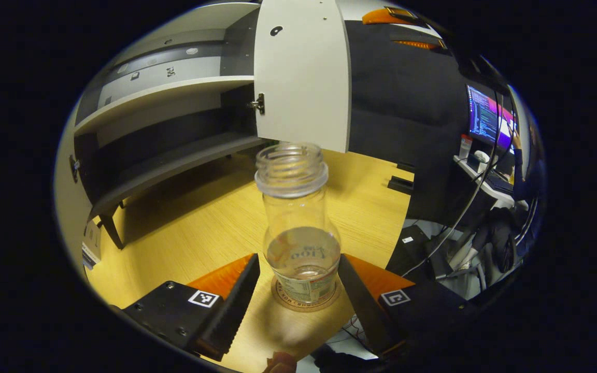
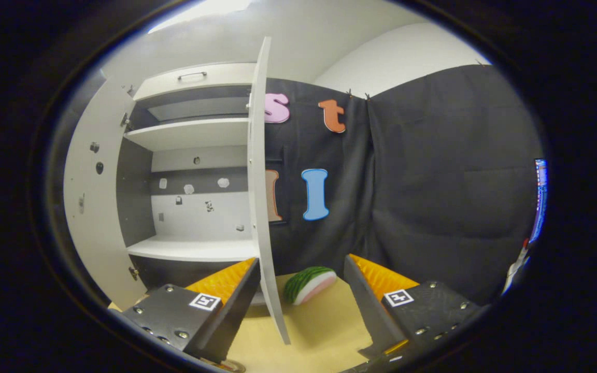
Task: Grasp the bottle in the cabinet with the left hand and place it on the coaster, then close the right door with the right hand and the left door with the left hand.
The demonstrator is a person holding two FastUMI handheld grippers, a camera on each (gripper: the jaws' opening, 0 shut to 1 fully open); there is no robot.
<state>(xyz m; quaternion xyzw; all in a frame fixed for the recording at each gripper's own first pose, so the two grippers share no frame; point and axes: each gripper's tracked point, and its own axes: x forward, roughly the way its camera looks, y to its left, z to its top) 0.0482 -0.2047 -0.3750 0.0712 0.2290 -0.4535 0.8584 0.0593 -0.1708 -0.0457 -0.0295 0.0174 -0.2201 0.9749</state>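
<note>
Pale wooden surface [image 1: 200,217] runs beneath a white cabinet [image 1: 174,98] whose two doors stand open. In the left gripper view, a clear, uncapped bottle [image 1: 301,228] stands upright on a round coaster [image 1: 306,305] — between the fingers of the left tool [image 1: 298,295], which are spread apart, clear of the glass. In the right gripper view, the right tool [image 2: 301,305] is also spread, the right door [image 2: 262,197] seen edge-on between its fingers. A watermelon slice [image 2: 310,284] lies on the surface beyond.

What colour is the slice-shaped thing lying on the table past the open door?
Green striped rind with a pale pink-white face, like a watermelon slice; the right gripper view shows it best.
</note>
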